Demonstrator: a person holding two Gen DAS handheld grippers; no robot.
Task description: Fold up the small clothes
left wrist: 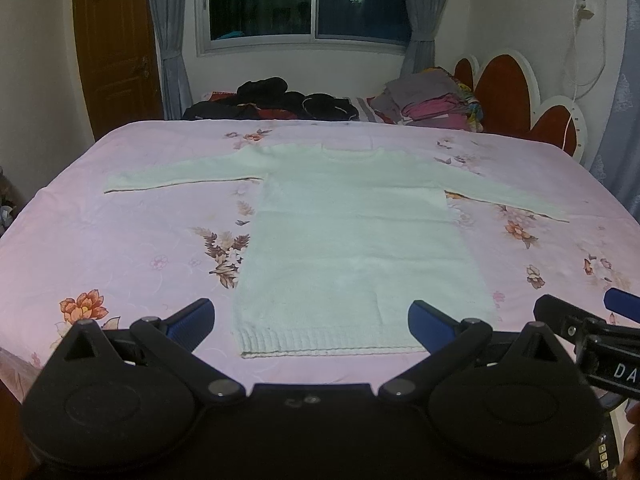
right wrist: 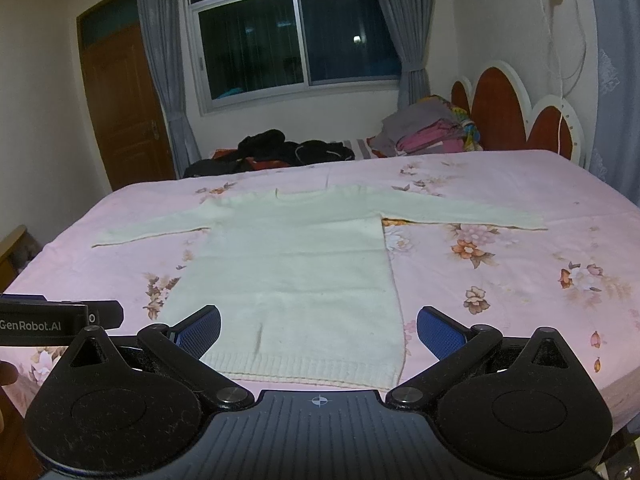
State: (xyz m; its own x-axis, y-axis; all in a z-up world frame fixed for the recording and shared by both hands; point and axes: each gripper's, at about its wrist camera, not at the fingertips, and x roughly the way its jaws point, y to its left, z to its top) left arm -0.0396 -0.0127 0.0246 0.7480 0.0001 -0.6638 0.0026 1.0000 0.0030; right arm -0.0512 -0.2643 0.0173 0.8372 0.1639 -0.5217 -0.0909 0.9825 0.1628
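Note:
A small white knitted sweater (left wrist: 352, 240) lies flat on the pink floral bed sheet (left wrist: 120, 240), both sleeves spread out sideways, ribbed hem toward me. It also shows in the right wrist view (right wrist: 296, 272). My left gripper (left wrist: 310, 320) is open and empty, hovering over the hem near the bed's front edge. My right gripper (right wrist: 318, 330) is open and empty, also over the hem, toward the sweater's right side. The right gripper's fingers (left wrist: 560, 314) show at the right edge of the left wrist view. The left gripper's body (right wrist: 60, 322) shows at the left edge of the right wrist view.
A pile of dark clothes (left wrist: 276, 100) and a stack of folded coloured clothes (left wrist: 436, 100) lie on a second bed beyond. A red and white headboard (left wrist: 520, 96) stands at the right. A wooden door (left wrist: 116, 48) and a curtained window (left wrist: 304, 0) are behind.

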